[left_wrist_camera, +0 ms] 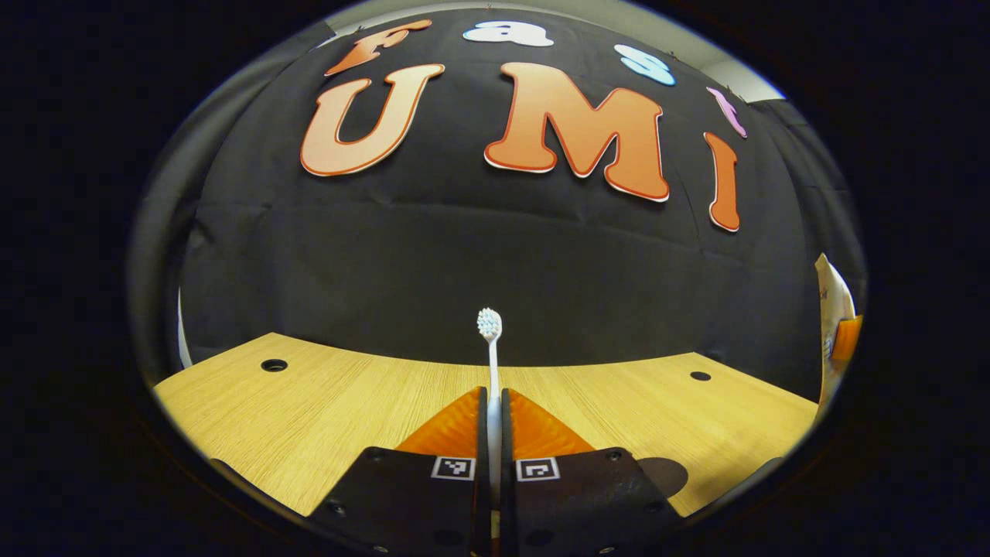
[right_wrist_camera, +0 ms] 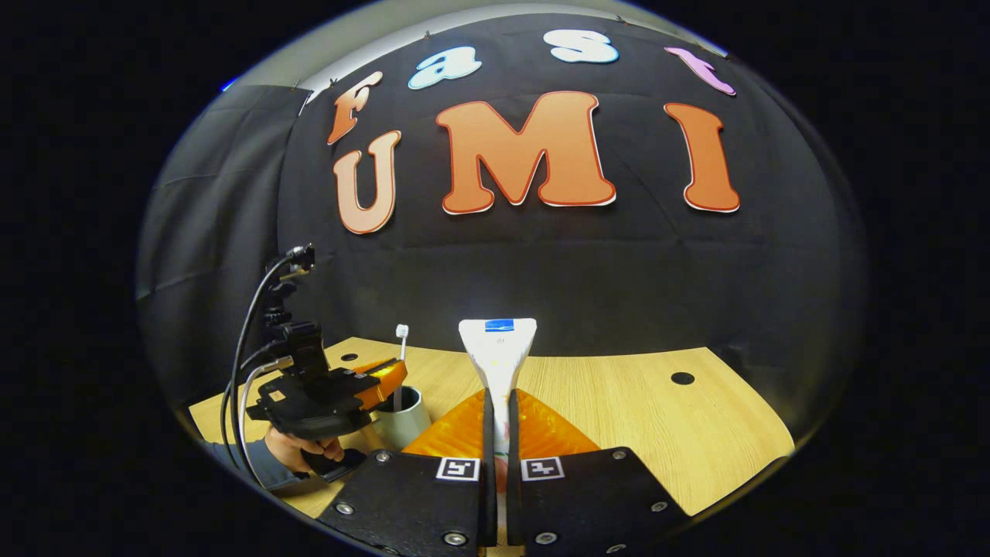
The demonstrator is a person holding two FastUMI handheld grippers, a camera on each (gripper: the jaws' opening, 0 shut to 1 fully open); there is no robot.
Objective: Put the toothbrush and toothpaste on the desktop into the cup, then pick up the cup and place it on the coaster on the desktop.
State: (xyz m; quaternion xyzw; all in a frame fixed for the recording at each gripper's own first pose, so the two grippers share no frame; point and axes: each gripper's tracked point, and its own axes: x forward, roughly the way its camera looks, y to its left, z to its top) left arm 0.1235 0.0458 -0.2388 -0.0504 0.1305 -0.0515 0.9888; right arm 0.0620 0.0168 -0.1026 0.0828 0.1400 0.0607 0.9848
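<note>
The toothbrush (left_wrist_camera: 491,363) is held tight between the two fingers of the left gripper (left_wrist_camera: 493,402). It stands up straight, with the brush head at 12 o'clock and the handle pointing down to 6 o'clock.

In the right gripper view, the left gripper (right_wrist_camera: 379,383) is seen at 9 o'clock, held by a hand (right_wrist_camera: 298,452). The toothbrush (right_wrist_camera: 401,363) hangs right over the cup (right_wrist_camera: 402,418), with its lower end at the cup's mouth. Whether the end is already inside cannot be told. A straight drop looks like all that is needed.

The toothpaste (right_wrist_camera: 499,363) is held tight between the fingers of the right gripper (right_wrist_camera: 499,410). It also stands up straight, its flat wide end at 12 o'clock. The cup lies at 9 o'clock from it, just beside, so it must be carried that way next.
</note>
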